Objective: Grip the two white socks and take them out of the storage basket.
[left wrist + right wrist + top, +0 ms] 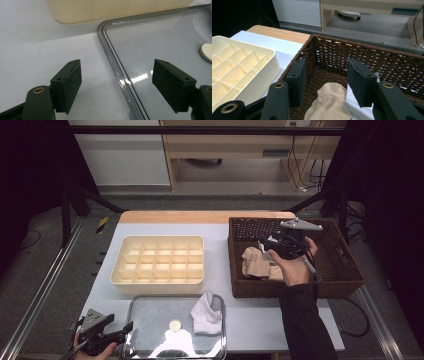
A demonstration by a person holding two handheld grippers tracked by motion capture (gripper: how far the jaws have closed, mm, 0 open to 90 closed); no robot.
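My right gripper (266, 248) hovers over the left part of a brown wicker basket (345, 265), jaws open and nothing between them. Just below it, a beige cloth (254, 262) lies in the basket. In the right gripper view the gripper (325, 77) points at the basket's far wall (367, 57), with the beige cloth (329, 100) and a white cloth (357, 107) beneath it. My left gripper (124, 330) rests open at the table's front left. Its jaws (116, 82) straddle the rim of a clear grey tray (112, 52).
A cream divided box (157, 260) stands at the table's left middle. The tray (145, 320) in front of it carries a folded white cloth (207, 312) and a small round disc (175, 325). A wooden strip edges the far side of the table.
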